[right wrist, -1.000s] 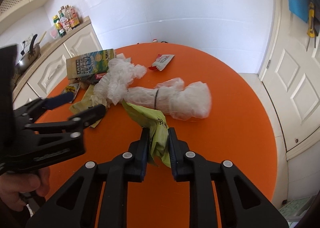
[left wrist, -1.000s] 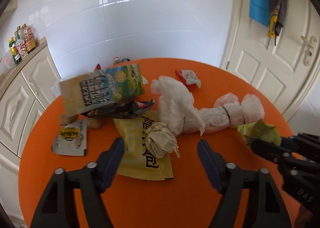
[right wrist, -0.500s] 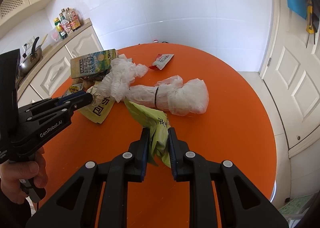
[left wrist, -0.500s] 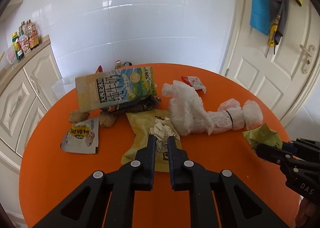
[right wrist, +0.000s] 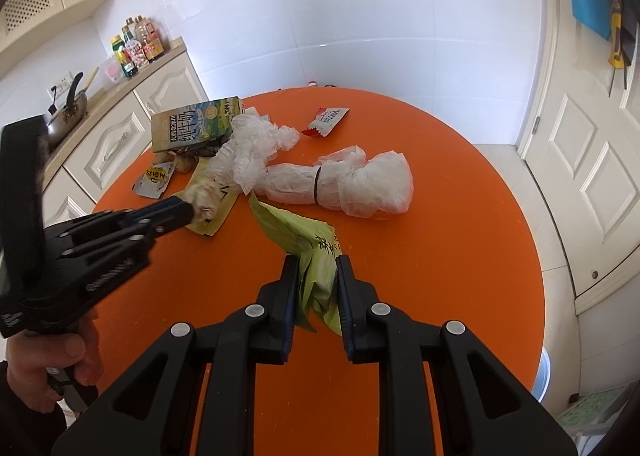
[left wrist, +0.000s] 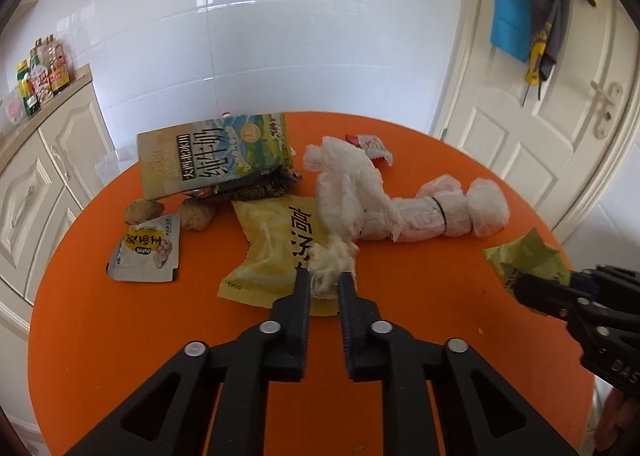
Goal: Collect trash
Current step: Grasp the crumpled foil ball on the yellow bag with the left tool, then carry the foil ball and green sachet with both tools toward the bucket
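Pinching the crumpled paper wad [left wrist: 330, 262], the left hand-held gripper [left wrist: 324, 282] has it mid-bulk over the yellow snack packet [left wrist: 272, 252] on the orange bench [left wrist: 120, 336]; it looks light and squashy, so light pressure should do. Right hand-held gripper [right wrist: 317, 280] is clamped on the green wrapper [right wrist: 308, 248], thin and likely slippery, so grab bunched folds, not an edge.

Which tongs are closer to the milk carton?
Left. The left tongs, pinching a paper wad over the yellow packet, sit just in front of the milk carton. The right tongs, gripping a green wrapper, are farther off to the right.
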`<state>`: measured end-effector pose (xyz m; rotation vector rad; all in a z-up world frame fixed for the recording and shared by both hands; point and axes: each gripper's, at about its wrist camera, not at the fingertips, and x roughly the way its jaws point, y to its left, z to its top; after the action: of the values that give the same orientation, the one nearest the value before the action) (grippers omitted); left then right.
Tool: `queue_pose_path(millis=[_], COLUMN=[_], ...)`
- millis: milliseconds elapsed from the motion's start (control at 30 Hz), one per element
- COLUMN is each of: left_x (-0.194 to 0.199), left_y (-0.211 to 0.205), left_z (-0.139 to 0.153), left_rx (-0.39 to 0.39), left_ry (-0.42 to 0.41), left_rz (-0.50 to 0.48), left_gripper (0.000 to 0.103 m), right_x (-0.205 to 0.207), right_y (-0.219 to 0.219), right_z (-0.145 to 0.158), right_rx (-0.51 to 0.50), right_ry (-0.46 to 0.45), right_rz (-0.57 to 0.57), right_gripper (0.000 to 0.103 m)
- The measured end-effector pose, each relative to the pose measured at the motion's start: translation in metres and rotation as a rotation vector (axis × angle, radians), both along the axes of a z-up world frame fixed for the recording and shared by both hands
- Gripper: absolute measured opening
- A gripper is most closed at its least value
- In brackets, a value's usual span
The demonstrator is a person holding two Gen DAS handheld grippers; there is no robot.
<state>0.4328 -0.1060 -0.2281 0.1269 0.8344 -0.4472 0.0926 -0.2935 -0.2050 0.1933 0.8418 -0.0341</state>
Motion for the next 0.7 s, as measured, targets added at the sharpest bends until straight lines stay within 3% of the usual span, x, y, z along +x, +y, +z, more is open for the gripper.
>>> queue_pose_path(millis=[33, 67, 200, 300, 367, 433, 700], left_x=[0.003, 0.004, 0.005, 0.002, -0.001, -0.002, -0.02], left_y=[-0.003, -0.007, -0.019, -0.026, -0.027, -0.025, -0.002], left_z=[-0.002, 0.0, -0.002, -0.004, -0.005, -0.005, 0.01], left_rx=[0.009, 0.009, 0.021, 0.024, 0.005, -0.03, -0.121], left_ry=[0.002, -0.005, 0.003, 0.002, 0.005, 0.019, -0.004], left_rz=[-0.002, -0.007, -0.035, -0.051, -0.054, -0.053, -0.044], left_gripper=[0.03, 0.033, 0.034, 0.016, 0.014, 0.006, 0.005], right_x=[-0.001, -0.003, -0.006, -0.007, -0.008, -0.01, -0.02], right_y=[0.0, 0.0, -0.001, -0.003, -0.006, -0.007, -0.007], right_z=[0.0, 0.001, 0.003, 0.005, 0.005, 0.006, 0.015], right_rx=[0.0, 0.0, -0.002, -0.002, 0.0, 0.001, 0.01], right_ry=[-0.001, -0.003, -0.008, -0.01, -0.009, -0.012, -0.033], right_rz=[0.001, 0.001, -0.004, -0.009, -0.014, -0.017, -0.015], right_gripper=[0.018, 0.018, 0.018, 0.018, 0.018, 0.018, 0.018])
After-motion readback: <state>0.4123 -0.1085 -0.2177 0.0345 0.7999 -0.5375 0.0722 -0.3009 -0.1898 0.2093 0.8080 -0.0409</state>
